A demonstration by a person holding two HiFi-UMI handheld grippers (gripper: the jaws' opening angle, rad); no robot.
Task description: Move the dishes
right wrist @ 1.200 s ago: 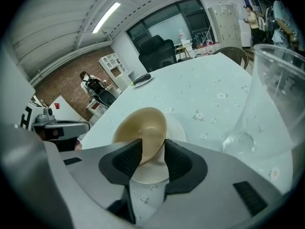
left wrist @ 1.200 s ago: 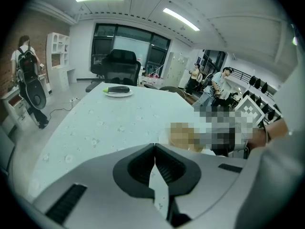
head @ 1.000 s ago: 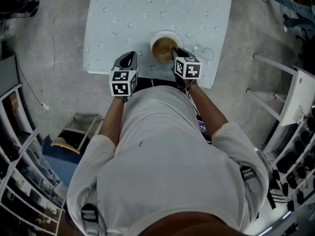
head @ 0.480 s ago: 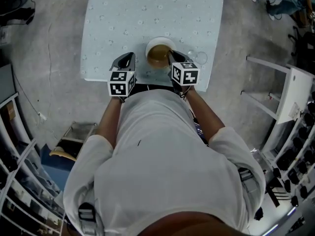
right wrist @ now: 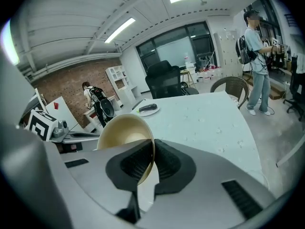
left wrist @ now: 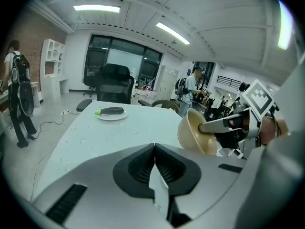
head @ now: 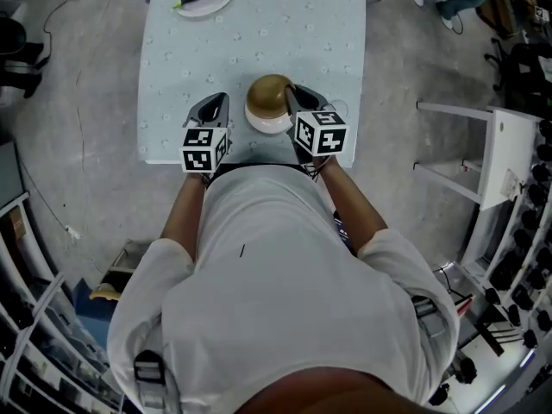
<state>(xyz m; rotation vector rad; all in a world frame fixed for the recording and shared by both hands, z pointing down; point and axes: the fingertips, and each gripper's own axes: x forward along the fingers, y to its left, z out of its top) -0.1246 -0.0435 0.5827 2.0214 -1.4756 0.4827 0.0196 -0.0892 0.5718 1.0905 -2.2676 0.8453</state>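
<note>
**No readable writing anywhere**

No words, numbers or brand names can be read. Behind the fingers of the left gripper (head: 216,102), the left marker cube (head: 203,147) shows only black-and-white square patterns. The right marker cube (head: 321,134), behind the right gripper (head: 290,95), shows the same. Beyond the fingers, the table (head: 259,41) carries only pale speckles.

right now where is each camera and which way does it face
Head view: on the person's head, looking steeply down at the table; shows torso, arms, left gripper, right gripper.
Left gripper view: on the left gripper, looking along its shut, empty jaws over the table; right gripper at right.
Right gripper view: on the right gripper, looking along jaws shut on the bowl rim; left gripper at left.
Shared: both gripper views show the bowl and the far plate.
</note>
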